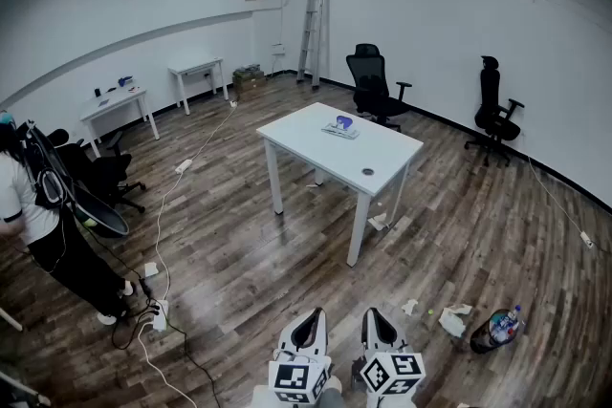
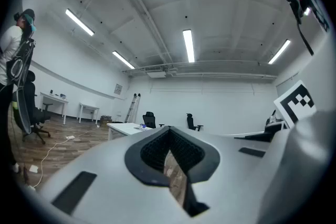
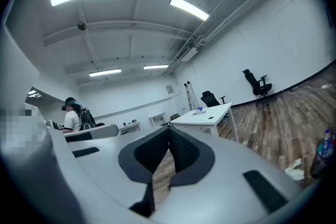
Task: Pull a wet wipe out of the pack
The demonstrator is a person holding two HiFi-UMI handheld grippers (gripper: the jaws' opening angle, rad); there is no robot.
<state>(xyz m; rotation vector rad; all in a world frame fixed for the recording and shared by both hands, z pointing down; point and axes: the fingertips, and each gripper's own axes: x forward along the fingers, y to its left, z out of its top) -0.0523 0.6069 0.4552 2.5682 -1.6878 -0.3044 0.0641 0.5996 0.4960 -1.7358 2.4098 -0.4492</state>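
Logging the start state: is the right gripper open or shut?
Shut. The right gripper has its jaw tips touching in its own view, with nothing between them.

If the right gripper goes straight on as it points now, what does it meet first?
Probably the white table, well ahead of the right gripper; the way there looks free, depth unclear.

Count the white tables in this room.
3: a large table mid-room, a nearer desk and a farther desk along the wall at left. More may lie outside the view.
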